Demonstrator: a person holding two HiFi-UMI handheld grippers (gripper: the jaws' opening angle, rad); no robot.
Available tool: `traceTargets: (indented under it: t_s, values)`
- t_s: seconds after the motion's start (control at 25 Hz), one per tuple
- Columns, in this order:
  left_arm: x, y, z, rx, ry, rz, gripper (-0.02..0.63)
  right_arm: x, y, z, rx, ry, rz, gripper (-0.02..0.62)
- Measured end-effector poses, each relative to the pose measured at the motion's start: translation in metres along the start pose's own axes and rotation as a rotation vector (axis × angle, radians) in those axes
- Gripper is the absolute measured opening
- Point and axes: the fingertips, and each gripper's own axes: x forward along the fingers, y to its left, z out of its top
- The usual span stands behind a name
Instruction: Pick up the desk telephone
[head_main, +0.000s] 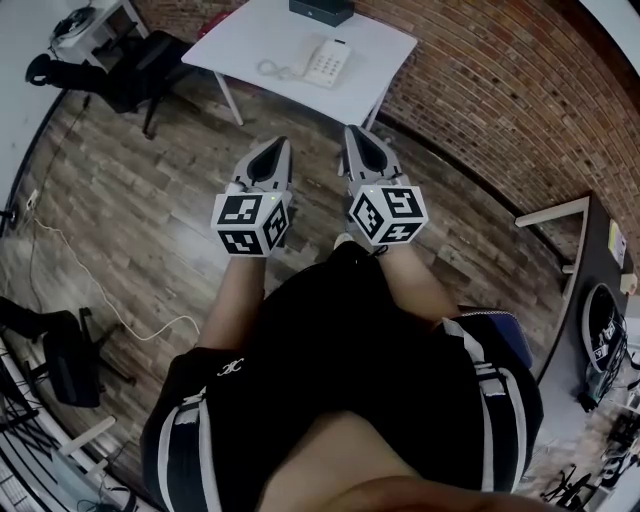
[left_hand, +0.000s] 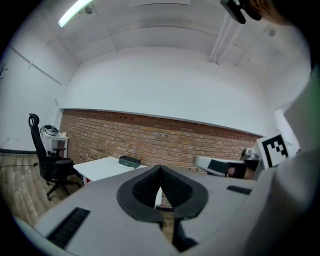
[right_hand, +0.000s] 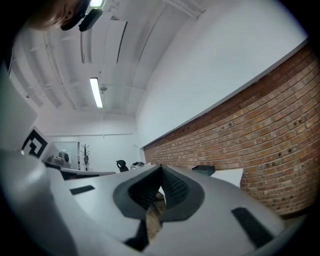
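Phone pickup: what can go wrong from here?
1. The left tool and right tool are both shut and short of the table; unless they open first, they would likely shove the phone rather than grip it.
2. The phone sits near the table's near edge, so a shove might push it off.
3. The coiled cord beside it may snag on lifting.

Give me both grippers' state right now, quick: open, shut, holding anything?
Left gripper: jaws shut, holding nothing.
Right gripper: jaws shut, holding nothing.
The desk telephone lies untouched on the white table ahead.
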Motion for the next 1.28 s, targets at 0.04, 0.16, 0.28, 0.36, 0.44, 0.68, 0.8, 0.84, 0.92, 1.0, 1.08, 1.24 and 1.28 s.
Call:
traceTargets:
  t_s: [0.04, 0.16, 0.28, 0.36, 0.44, 0.68, 0.8, 0.84, 0.92, 1.0, 1.08, 1.24, 1.28]
  values:
    - [0.002, 0.002, -0.001, -0.003, 0.004, -0.006, 0.002, 0.002, 0.000, 0.001, -0.001, -0.004, -0.005, -0.002]
    - [0.006, 0.014, -0.004, -0.037, 0.015, -0.024, 0.002, 0.008, 0.000, 0.003, 0.000, -0.018, -0.021, -0.002]
    - [0.011, 0.025, -0.005, -0.046, 0.018, -0.022, 0.002, 0.016, -0.005, 0.002, 0.003, -0.026, -0.032, -0.002]
    - [0.019, 0.029, -0.004, -0.033, 0.018, -0.016, 0.002, 0.024, -0.013, 0.001, 0.011, -0.027, -0.039, -0.002]
    - [0.030, 0.035, -0.002, -0.014, 0.014, -0.012, 0.002, 0.035, -0.022, 0.002, 0.013, -0.034, -0.044, -0.002]
    - [0.080, 0.067, 0.005, 0.009, 0.020, 0.002, 0.002, 0.085, -0.054, -0.006, 0.024, -0.041, -0.055, -0.002]
    - [0.108, 0.086, 0.007, 0.012, 0.027, 0.002, 0.002, 0.119, -0.070, -0.014, 0.043, -0.017, -0.057, -0.002]
    - [0.118, 0.092, 0.009, 0.008, 0.023, -0.002, 0.002, 0.131, -0.075, -0.016, 0.045, -0.009, -0.055, -0.002]
    - [0.139, 0.106, 0.012, 0.000, 0.023, -0.007, 0.002, 0.155, -0.084, -0.018, 0.045, 0.000, -0.051, -0.002]
    - [0.163, 0.120, 0.015, -0.005, 0.032, -0.007, 0.002, 0.181, -0.094, -0.019, 0.023, 0.006, -0.053, -0.002]
    - [0.187, 0.133, 0.015, -0.013, 0.046, -0.006, 0.002, 0.203, -0.102, -0.019, -0.038, 0.009, -0.065, -0.002]
    - [0.238, 0.156, 0.014, -0.049, 0.079, -0.015, 0.002, 0.245, -0.123, -0.020, -0.127, 0.033, -0.081, -0.002]
    - [0.251, 0.161, 0.014, -0.056, 0.086, -0.019, 0.002, 0.255, -0.130, -0.021, -0.133, 0.042, -0.083, -0.002]
